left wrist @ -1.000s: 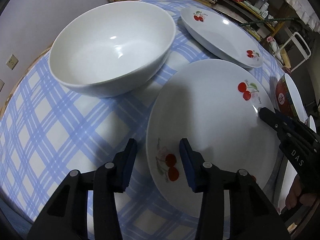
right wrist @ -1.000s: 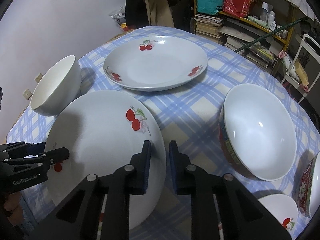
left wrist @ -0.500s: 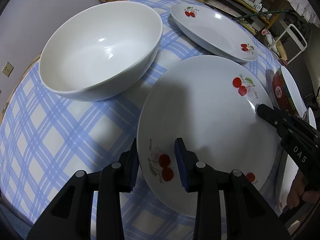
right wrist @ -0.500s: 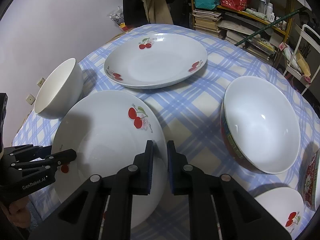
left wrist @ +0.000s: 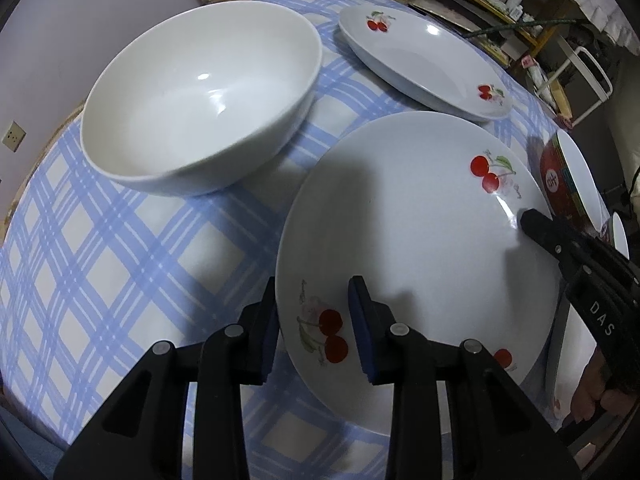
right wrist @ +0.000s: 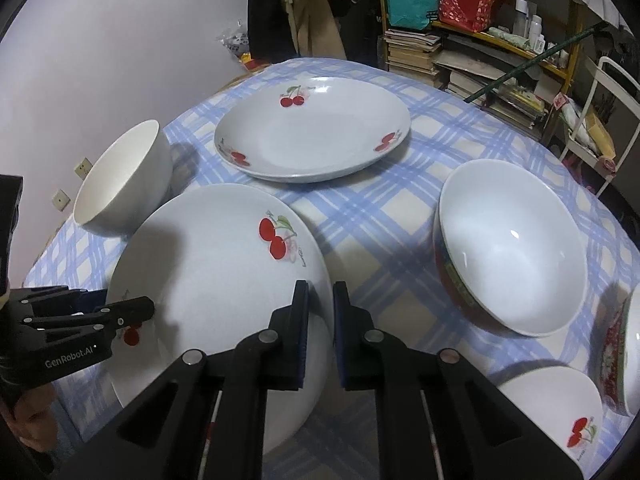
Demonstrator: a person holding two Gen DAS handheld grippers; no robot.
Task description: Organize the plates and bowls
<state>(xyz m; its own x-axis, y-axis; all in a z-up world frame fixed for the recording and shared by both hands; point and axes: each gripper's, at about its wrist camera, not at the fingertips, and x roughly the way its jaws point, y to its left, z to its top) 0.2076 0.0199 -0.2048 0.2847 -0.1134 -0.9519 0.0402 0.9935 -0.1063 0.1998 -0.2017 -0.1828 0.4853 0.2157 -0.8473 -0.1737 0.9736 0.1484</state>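
Observation:
A white cherry plate [left wrist: 408, 232] is held between both grippers, lifted off the blue checked table. My left gripper [left wrist: 314, 312] is shut on its near-left rim. My right gripper [right wrist: 320, 312] is shut on its opposite rim; the plate also shows in the right wrist view [right wrist: 216, 280]. The right gripper's finger [left wrist: 538, 222] shows at the plate's right edge. A second cherry plate [right wrist: 316, 140] lies on the table beyond it. A plain white bowl [left wrist: 200, 104] stands to the left.
A red-sided bowl [right wrist: 508, 244] stands on the right of the table [right wrist: 380, 220]. A small cherry bowl [right wrist: 556, 412] and another red bowl [right wrist: 620, 356] sit at the near right. Shelves with books and a chair stand behind the table.
Both grippers closed on the near cherry plate's rims. The plate has risen off the table and the views have pulled up and back a little.

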